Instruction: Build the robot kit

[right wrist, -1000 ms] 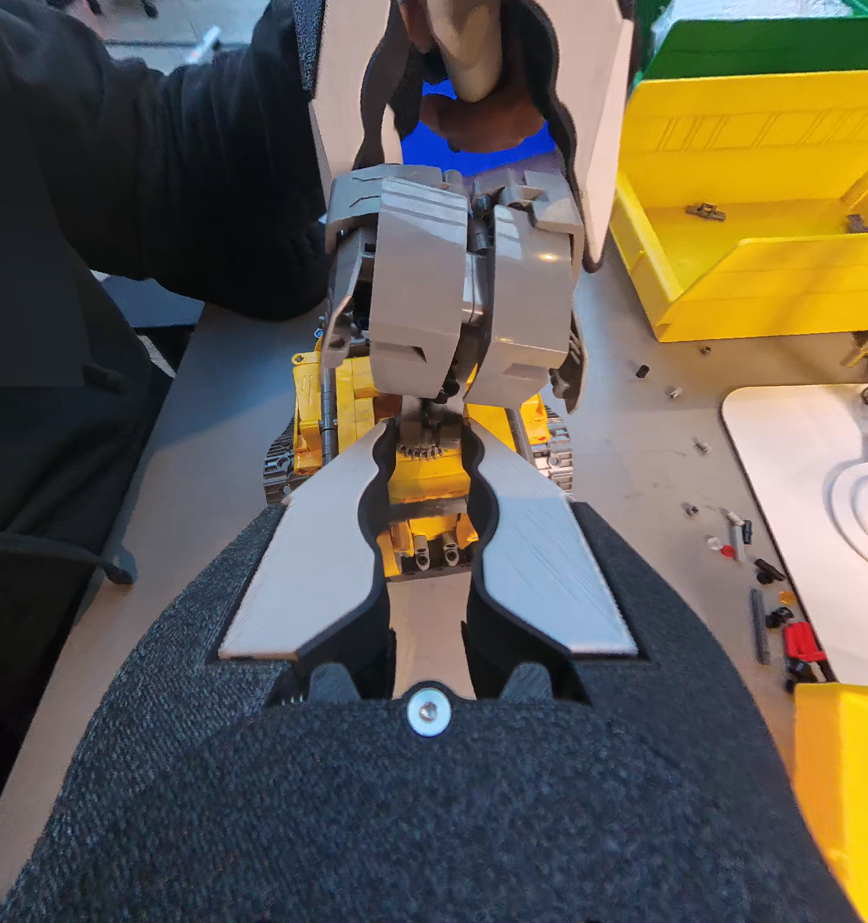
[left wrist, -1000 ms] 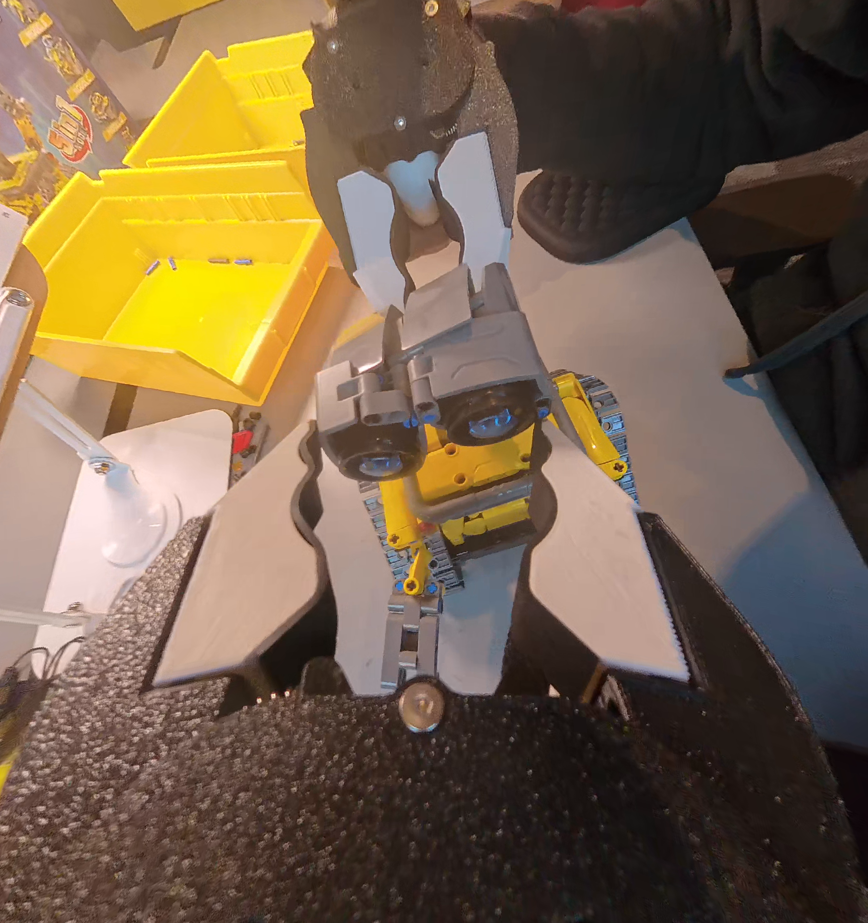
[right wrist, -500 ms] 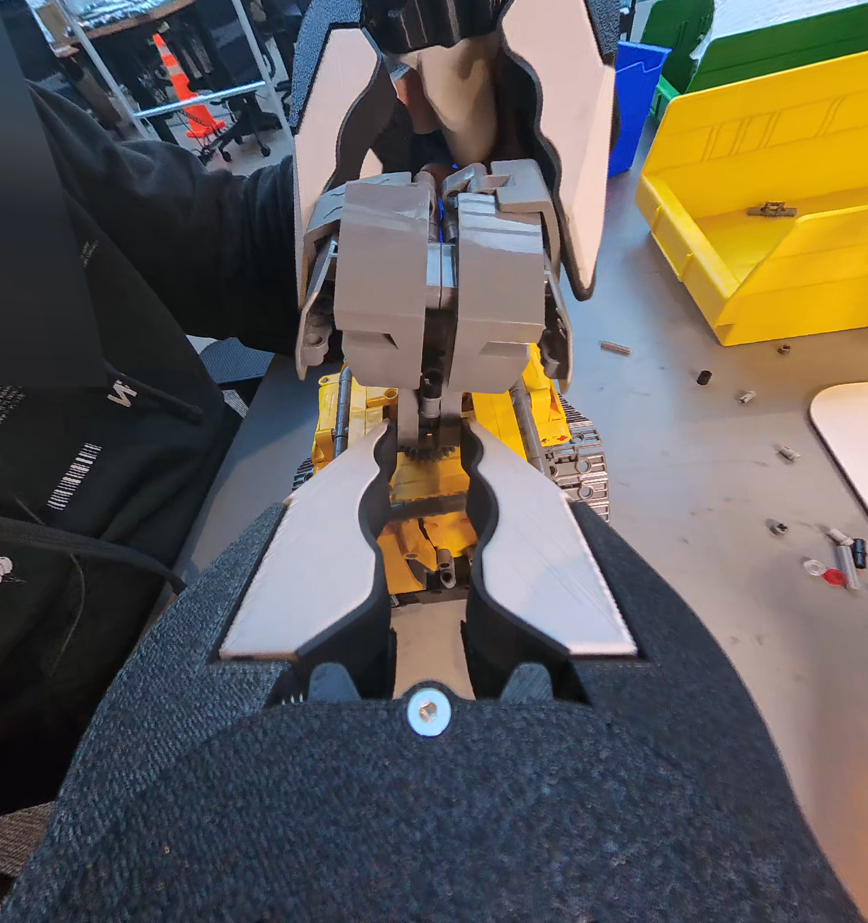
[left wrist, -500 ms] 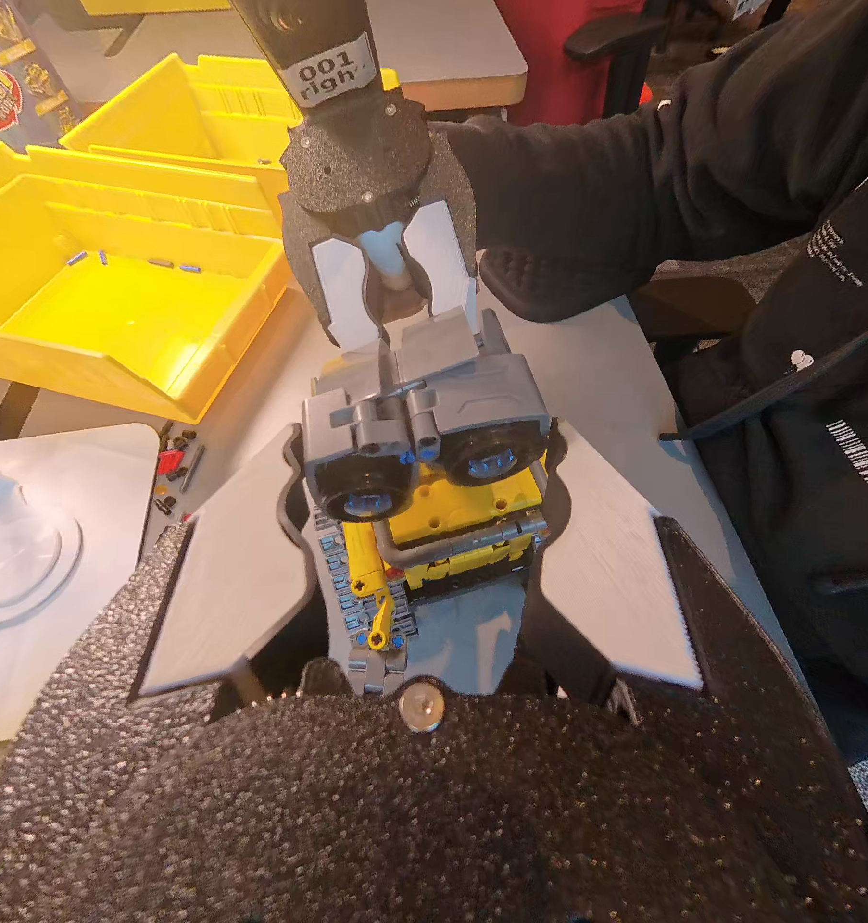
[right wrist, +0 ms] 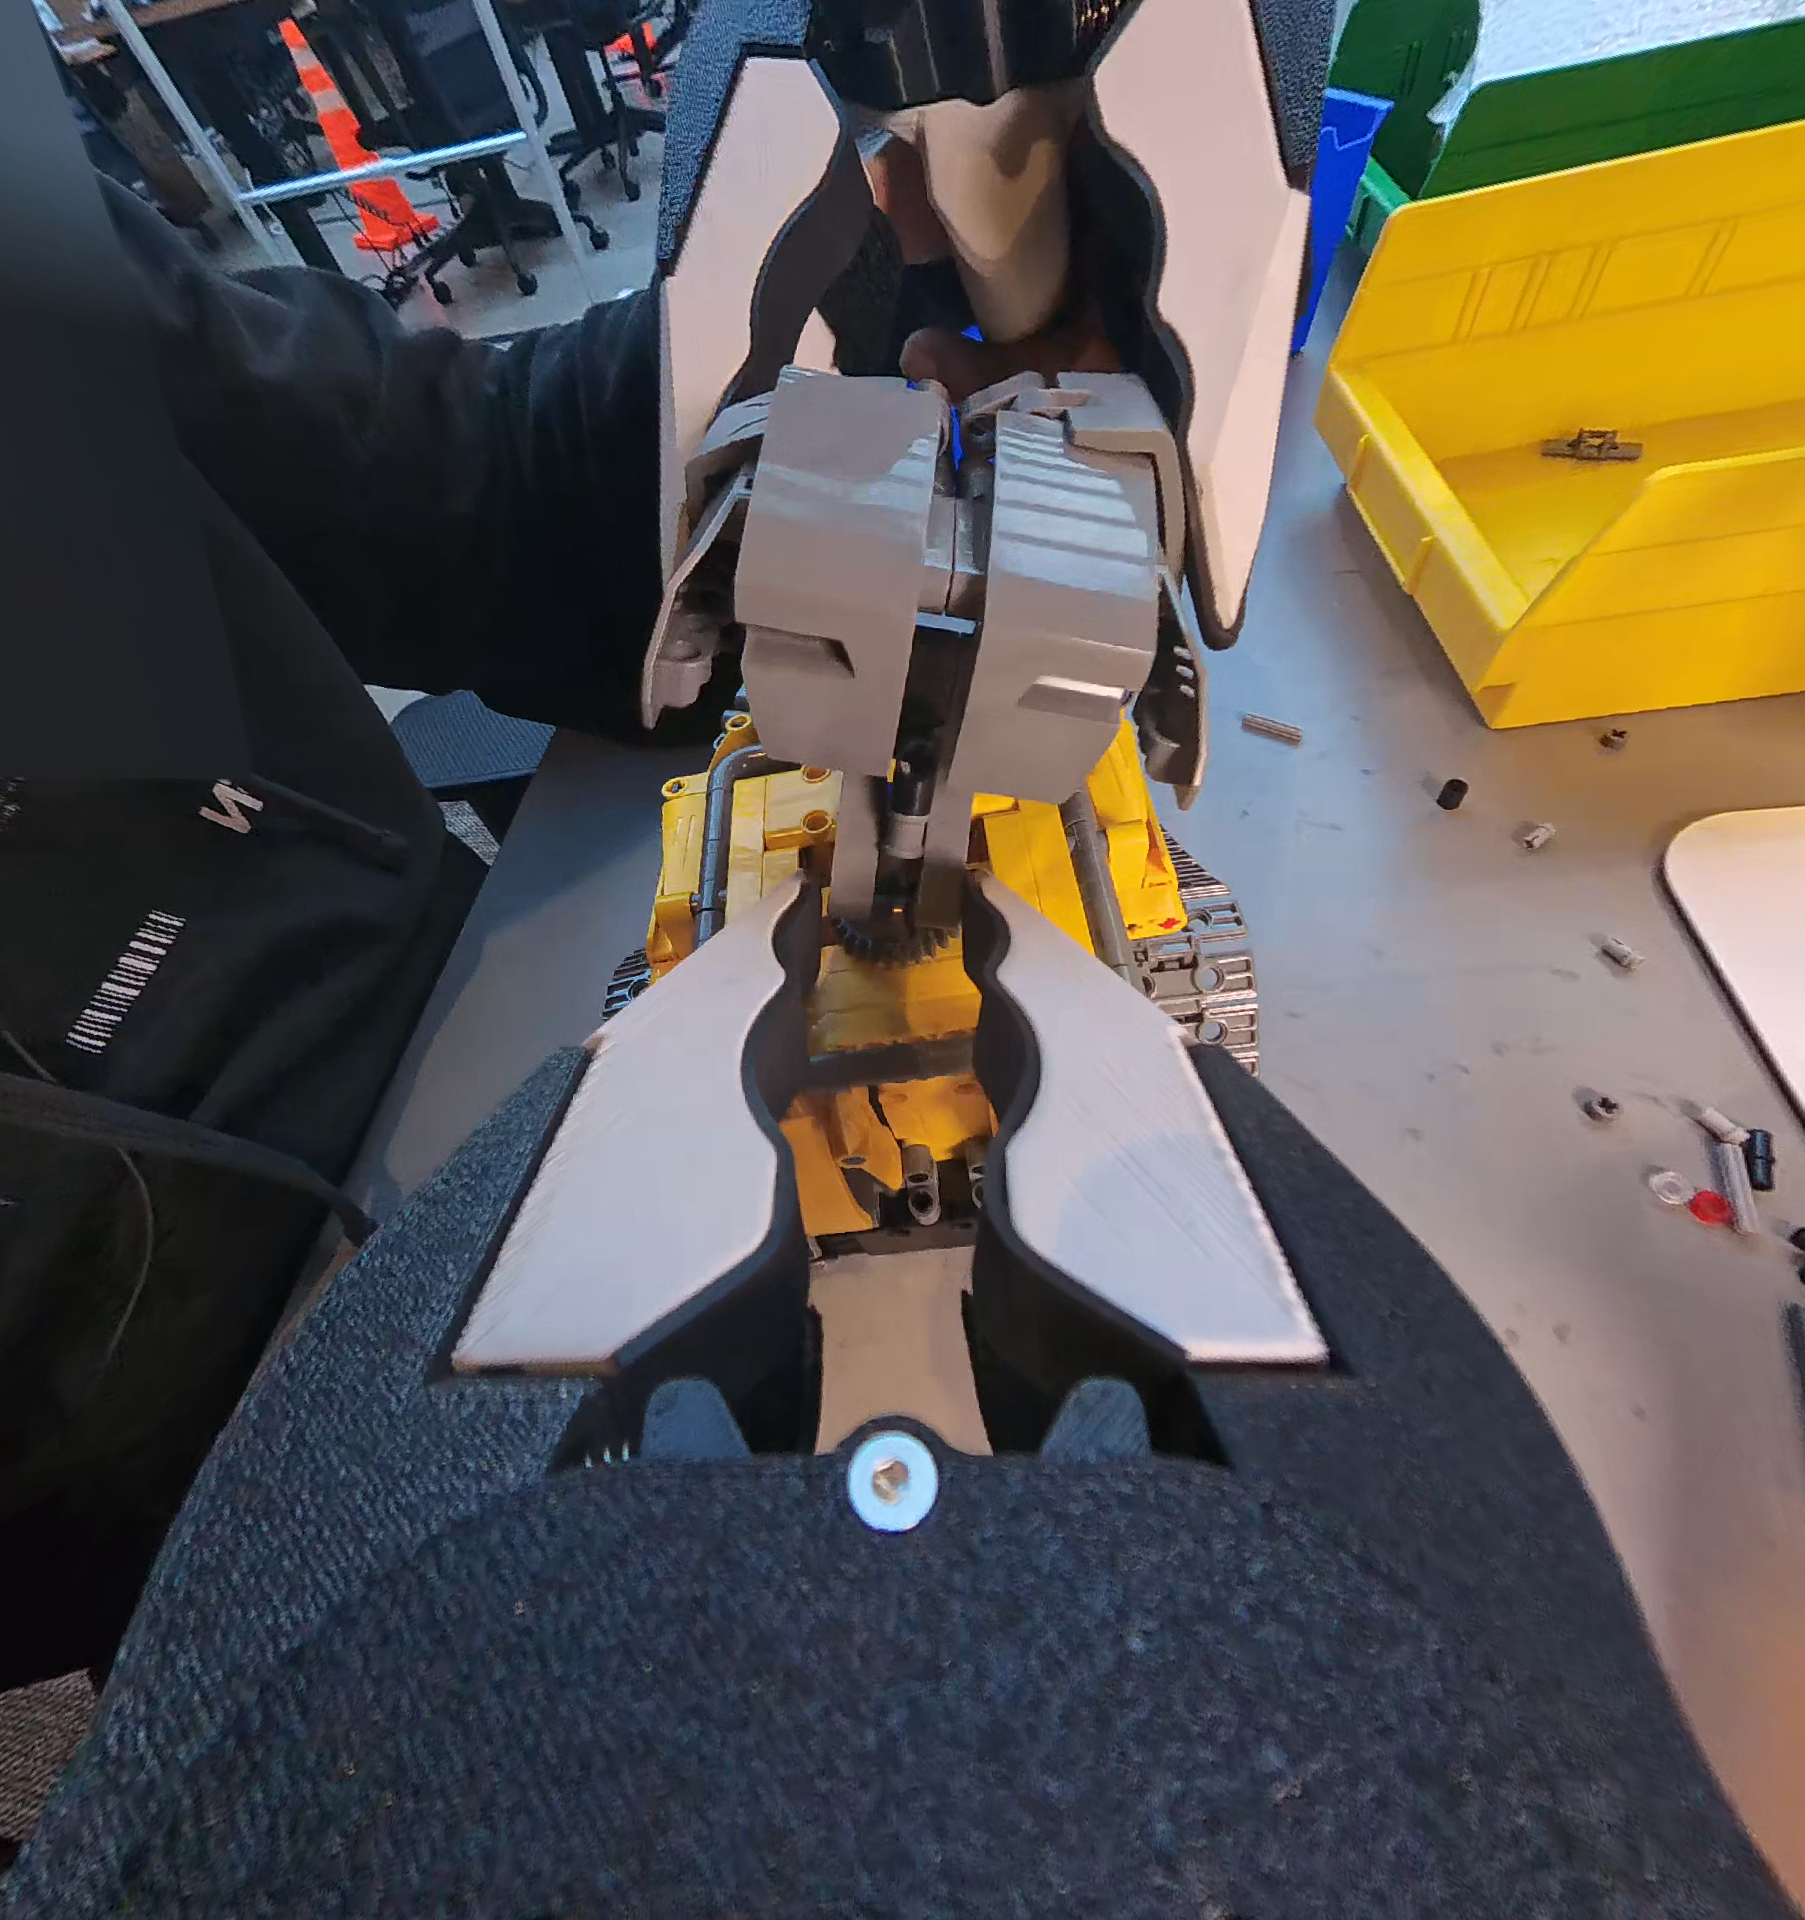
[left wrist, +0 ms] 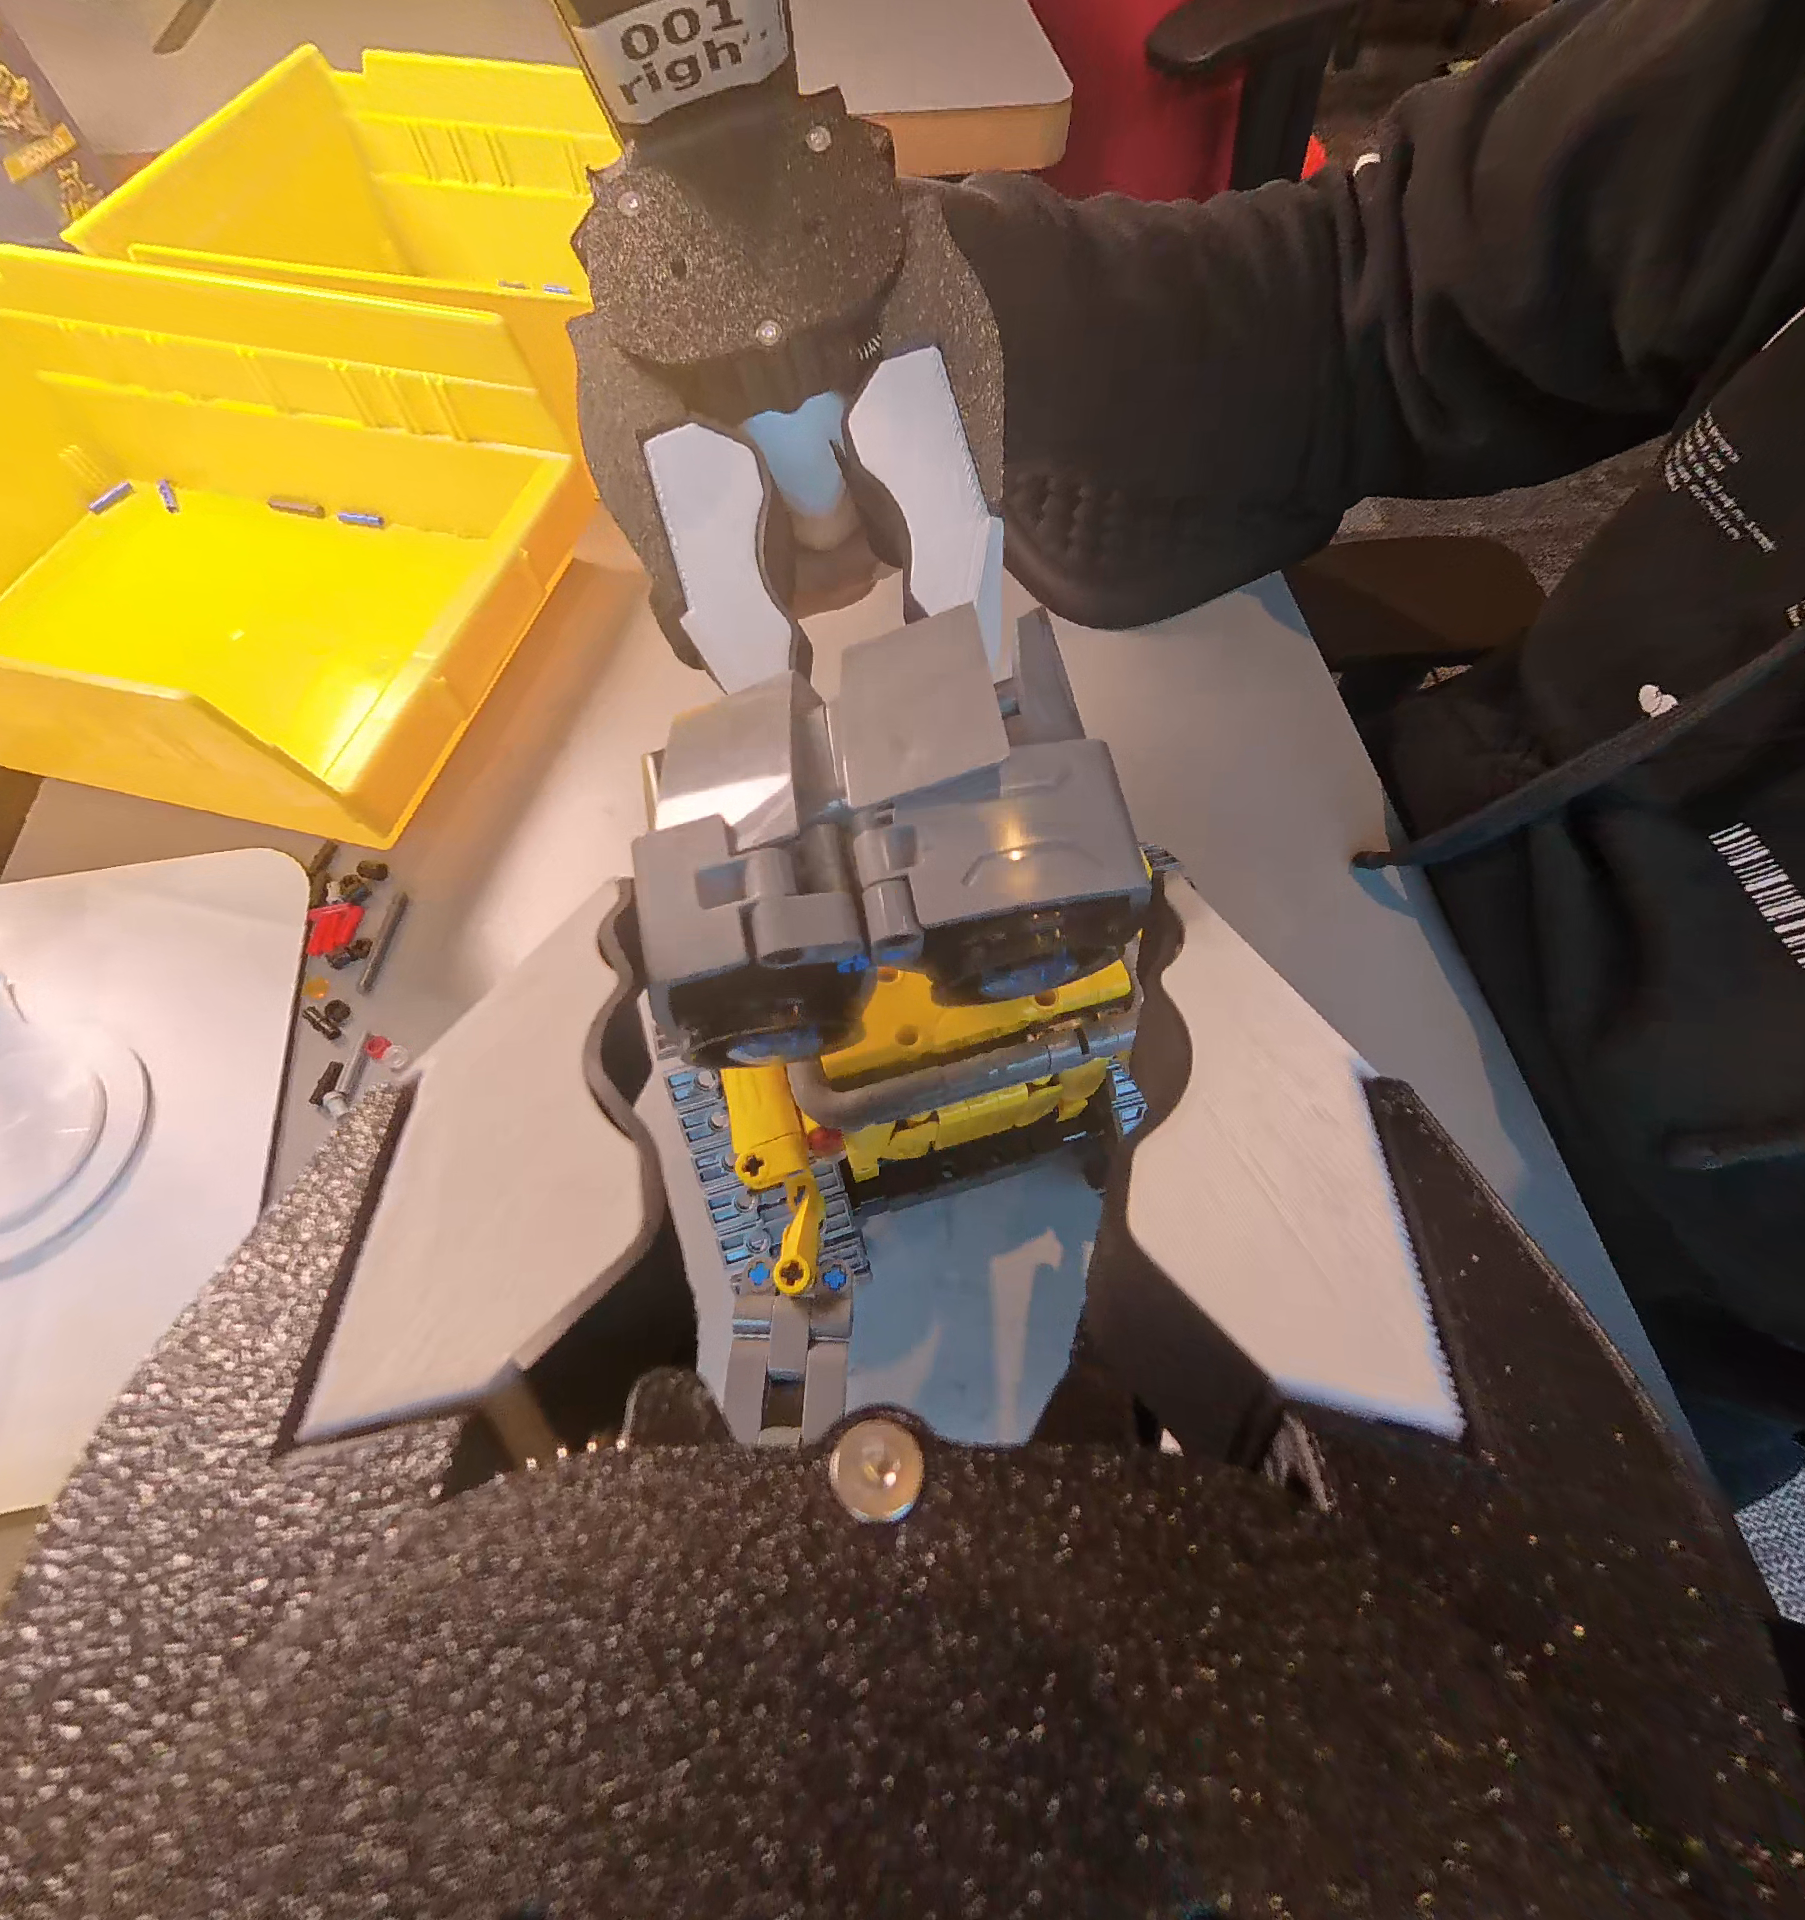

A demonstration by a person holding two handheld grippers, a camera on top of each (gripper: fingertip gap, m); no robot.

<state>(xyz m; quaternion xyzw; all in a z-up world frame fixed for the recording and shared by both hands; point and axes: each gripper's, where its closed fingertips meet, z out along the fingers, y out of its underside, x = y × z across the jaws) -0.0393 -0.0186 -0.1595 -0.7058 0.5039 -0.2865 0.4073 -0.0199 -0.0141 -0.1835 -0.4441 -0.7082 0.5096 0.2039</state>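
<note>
Left gripper [left wrist: 882, 997], tilted down toward the table, fingers spread wide on either side of a toy robot's grey head [left wrist: 882, 883]; whether the fingers [left wrist: 524, 1174] touch the head cannot be told. Right gripper [right wrist: 882, 914], facing the left one from the far side of the toy, fingers partly spread around the thin grey neck [right wrist: 893, 842] just under the head, not clearly touching it. Below the head, a yellow body [right wrist: 1012, 862] on grey treads [right wrist: 1204, 987], standing on a grey table [right wrist: 1397, 987]. Black-sleeved arm [left wrist: 1345, 343] reaching in behind the right gripper. To one side of the toy, small loose building pieces [left wrist: 347, 977] scattered on the table beside a white board [left wrist: 98, 1039]. Farther out, yellow bins [left wrist: 212, 592], nearly empty.
</note>
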